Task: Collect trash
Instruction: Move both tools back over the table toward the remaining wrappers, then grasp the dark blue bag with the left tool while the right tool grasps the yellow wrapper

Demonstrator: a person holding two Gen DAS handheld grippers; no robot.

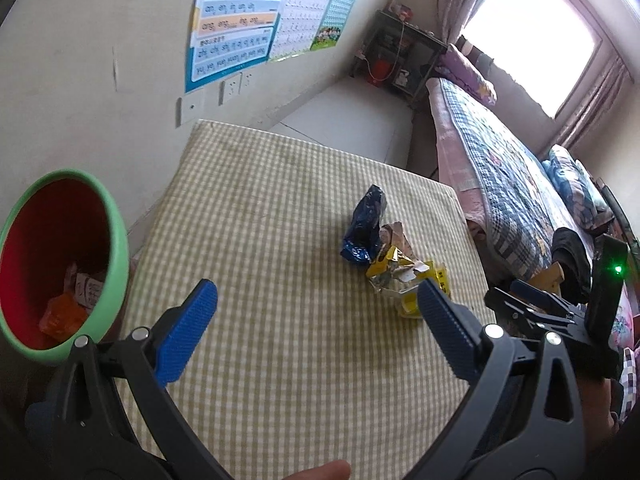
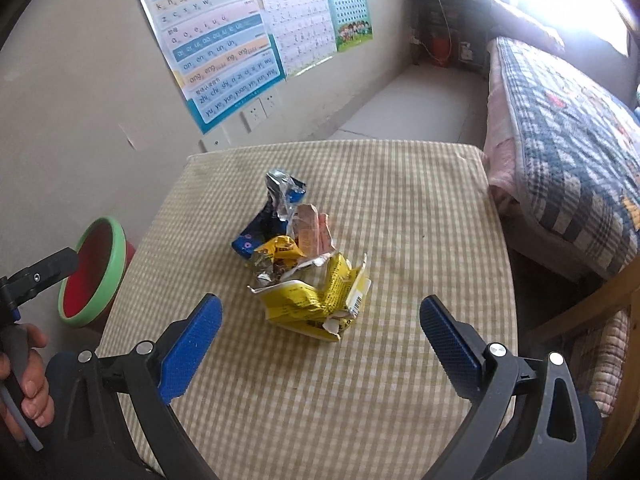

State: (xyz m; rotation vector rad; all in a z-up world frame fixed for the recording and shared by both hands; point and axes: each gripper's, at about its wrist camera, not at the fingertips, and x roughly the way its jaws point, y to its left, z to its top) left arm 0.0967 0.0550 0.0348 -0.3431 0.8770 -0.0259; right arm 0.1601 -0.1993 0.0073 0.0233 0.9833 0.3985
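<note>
While wrappers (image 2: pixel 304 268) litter table, bin (image 1: pixel 116 240) holds scraps (image 1: pixel 74 300).

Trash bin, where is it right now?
The green-rimmed trash bin sits off the table's left edge by the wall, left of the wrapper pile; some trash already lies inside.

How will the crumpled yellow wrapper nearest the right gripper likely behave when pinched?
The yellow wrapper looks like thin, torn, creased packaging, so it will probably crush flat rather than resist. It seems light and may drag neighbours, since it touches the foil wrapper. The open right gripper should span it.
</note>
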